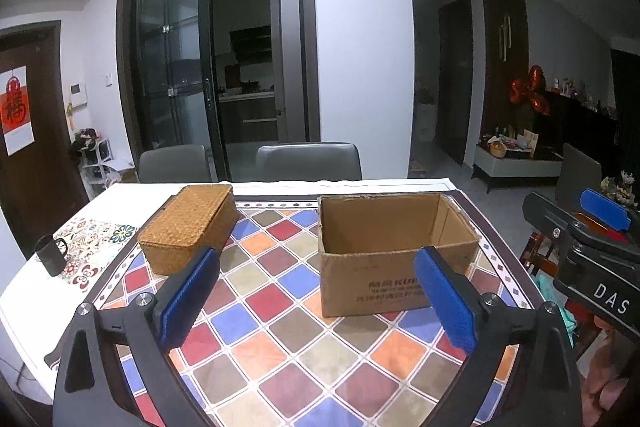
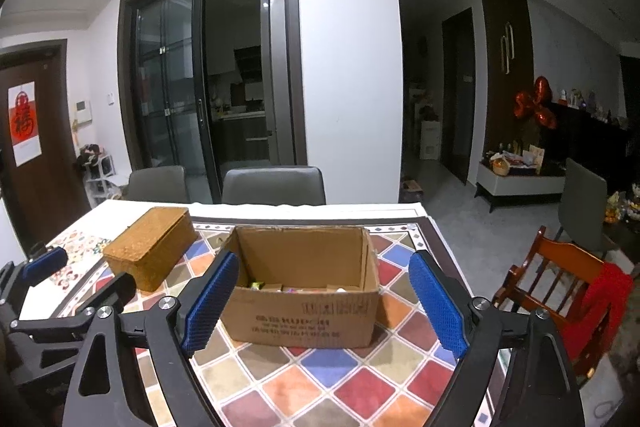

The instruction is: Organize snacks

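Both tongs gape wide, nothing between the pads: left gripper [image 1: 316, 291], right gripper [image 2: 326, 303]. Cardboard box [image 2: 304, 291] sits open-topped beyond them toward the table's right edge, snacks [image 2: 276, 287] in its bottom, untouched. Lidded wicker basket [image 1: 190, 227] stands left of it, apart. Black mug [image 1: 50, 255] near left edge of table [image 1: 280, 347].

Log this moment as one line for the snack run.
left hand-held gripper: open, empty | right hand-held gripper: open, empty | carton: open, snacks inside | basket: lid on
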A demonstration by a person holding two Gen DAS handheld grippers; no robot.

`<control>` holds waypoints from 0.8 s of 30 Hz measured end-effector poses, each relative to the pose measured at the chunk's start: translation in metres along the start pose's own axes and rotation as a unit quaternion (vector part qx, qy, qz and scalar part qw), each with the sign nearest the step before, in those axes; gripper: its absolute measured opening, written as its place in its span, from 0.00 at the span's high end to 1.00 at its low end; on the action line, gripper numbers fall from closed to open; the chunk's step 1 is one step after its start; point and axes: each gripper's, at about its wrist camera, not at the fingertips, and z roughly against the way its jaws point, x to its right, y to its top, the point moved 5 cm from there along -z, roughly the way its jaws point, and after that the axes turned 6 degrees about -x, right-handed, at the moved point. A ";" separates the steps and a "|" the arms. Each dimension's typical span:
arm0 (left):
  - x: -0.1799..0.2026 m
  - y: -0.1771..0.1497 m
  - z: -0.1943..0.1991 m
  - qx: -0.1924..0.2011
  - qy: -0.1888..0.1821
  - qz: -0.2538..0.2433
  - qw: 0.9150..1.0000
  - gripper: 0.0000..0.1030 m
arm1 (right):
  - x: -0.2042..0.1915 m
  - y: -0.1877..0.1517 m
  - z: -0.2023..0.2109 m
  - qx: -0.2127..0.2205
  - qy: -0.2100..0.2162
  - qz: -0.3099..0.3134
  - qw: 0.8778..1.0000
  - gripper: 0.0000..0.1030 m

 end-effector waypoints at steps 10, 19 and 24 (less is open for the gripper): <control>0.001 -0.024 0.035 0.011 -0.004 -0.004 1.000 0.03 | 0.003 -0.024 0.032 0.004 -0.016 -0.005 1.000 0.15; -0.002 -0.052 0.056 0.012 -0.008 -0.008 1.000 0.03 | 0.002 -0.052 0.060 -0.002 -0.029 -0.004 1.000 0.15; -0.003 -0.068 0.063 0.011 -0.012 -0.011 1.000 0.03 | 0.000 -0.067 0.074 -0.008 -0.039 -0.002 0.999 0.15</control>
